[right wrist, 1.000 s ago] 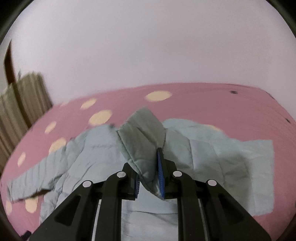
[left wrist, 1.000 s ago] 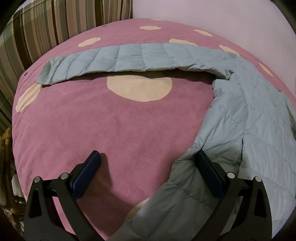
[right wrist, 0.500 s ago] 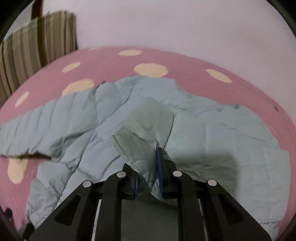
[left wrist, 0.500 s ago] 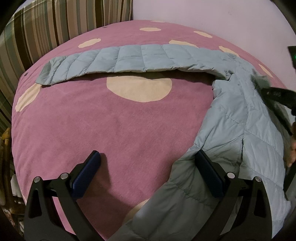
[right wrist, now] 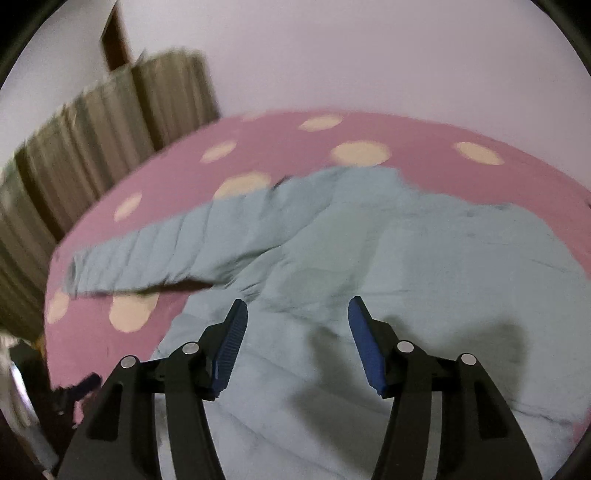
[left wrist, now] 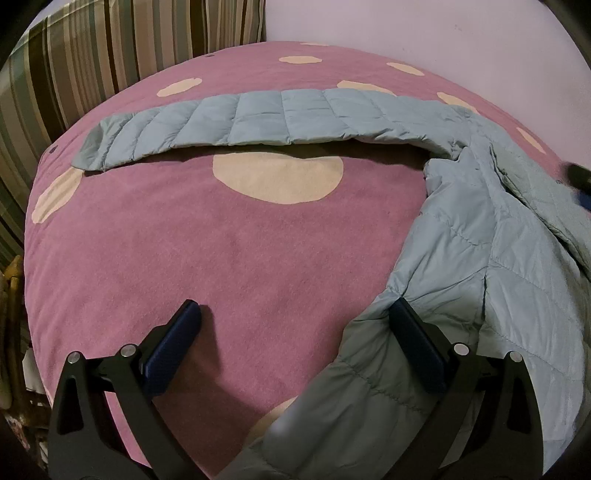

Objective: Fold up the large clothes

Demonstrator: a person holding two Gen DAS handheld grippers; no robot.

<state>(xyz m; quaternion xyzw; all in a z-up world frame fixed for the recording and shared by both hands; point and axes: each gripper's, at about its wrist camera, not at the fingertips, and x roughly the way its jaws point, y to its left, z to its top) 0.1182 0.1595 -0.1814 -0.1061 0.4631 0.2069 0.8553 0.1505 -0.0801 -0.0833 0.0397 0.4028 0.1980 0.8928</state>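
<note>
A pale blue quilted jacket (left wrist: 480, 258) lies on a pink bed cover with cream dots (left wrist: 221, 258). One sleeve (left wrist: 258, 125) stretches straight out to the left at the far side. My left gripper (left wrist: 295, 317) is open and low over the cover at the jacket's near left edge; its right finger rests against the hem. In the right wrist view my right gripper (right wrist: 295, 317) is open and empty above the jacket body (right wrist: 406, 277), with the sleeve (right wrist: 166, 251) running off to the left. The right gripper's tip shows at the right edge of the left wrist view (left wrist: 580, 181).
A striped curtain (left wrist: 92, 62) hangs behind the bed at the left, and it also shows in the right wrist view (right wrist: 92, 147). A plain pale wall (left wrist: 443, 33) stands behind the bed. The bed's left edge (left wrist: 29, 295) drops away to clutter.
My right gripper has opened and let go of the jacket fold it held, and it has pulled back above the jacket. The left gripper has stayed put.
</note>
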